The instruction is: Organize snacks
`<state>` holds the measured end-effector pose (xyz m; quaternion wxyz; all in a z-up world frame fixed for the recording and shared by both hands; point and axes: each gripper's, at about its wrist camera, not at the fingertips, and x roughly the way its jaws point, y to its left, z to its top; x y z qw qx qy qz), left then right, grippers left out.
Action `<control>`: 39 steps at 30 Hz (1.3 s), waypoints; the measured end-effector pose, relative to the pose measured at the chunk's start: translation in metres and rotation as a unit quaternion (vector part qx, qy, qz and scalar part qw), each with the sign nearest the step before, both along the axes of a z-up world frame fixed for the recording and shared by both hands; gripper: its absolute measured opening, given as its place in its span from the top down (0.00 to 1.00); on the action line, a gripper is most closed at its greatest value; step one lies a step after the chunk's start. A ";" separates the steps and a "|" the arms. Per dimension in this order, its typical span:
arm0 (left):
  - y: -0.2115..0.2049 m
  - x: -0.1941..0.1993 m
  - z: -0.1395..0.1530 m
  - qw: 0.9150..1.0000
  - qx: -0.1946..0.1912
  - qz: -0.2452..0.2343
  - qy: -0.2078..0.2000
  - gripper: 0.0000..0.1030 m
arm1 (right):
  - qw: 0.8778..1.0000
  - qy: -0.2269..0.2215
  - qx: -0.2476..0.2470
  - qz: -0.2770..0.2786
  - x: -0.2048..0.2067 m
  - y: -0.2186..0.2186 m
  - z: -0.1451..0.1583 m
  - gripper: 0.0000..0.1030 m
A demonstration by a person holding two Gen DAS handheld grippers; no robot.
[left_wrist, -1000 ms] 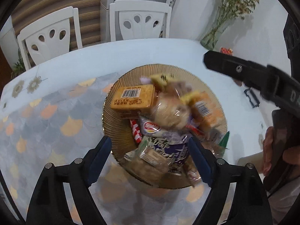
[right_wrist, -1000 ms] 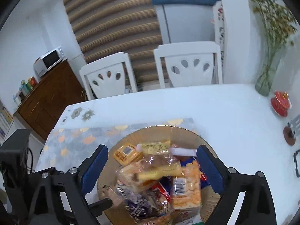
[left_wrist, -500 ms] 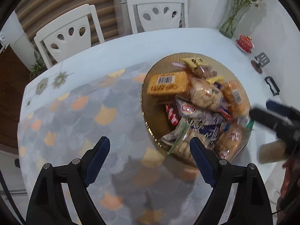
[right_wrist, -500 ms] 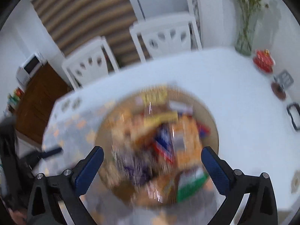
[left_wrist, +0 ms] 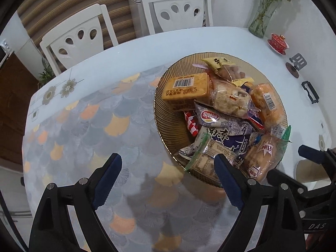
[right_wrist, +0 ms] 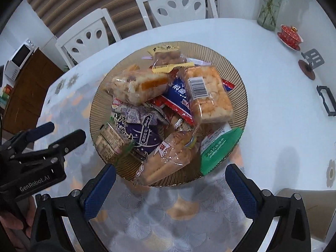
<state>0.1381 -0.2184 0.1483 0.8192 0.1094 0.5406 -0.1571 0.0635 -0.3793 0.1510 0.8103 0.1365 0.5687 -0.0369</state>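
My left gripper [left_wrist: 168, 179] has just been opening wide over the mat and holds nothing. My right gripper [right_wrist: 170, 189] is wide open and empty too, just by the snacks [right_wrist: 168, 105] piled in the brown plate [right_wrist: 237, 79]

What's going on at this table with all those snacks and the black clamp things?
A person is holding a two-finger gripper in each hand over a ribbed amber bowl piled with wrapped snacks. Both the left gripper and the right gripper are open and empty, and their jaws have just been opening. The right one hangs at the bowl's near rim; the left is over the patterned mat beside it. No snack has been picked up yet.
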 end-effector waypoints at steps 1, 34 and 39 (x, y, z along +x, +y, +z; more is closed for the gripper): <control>0.000 0.000 0.000 1.000 0.000 0.000 0.001 0.14 | 1.000 -0.005 0.001 -0.002 -0.001 0.000 0.002 0.00; -0.012 -0.008 0.001 1.000 0.028 -0.010 -0.006 0.14 | 1.000 -0.009 0.014 -0.016 -0.010 0.001 0.006 0.00; -0.014 -0.010 0.000 0.999 0.038 -0.013 -0.011 0.14 | 1.000 -0.006 0.017 -0.019 -0.010 -0.001 0.004 0.00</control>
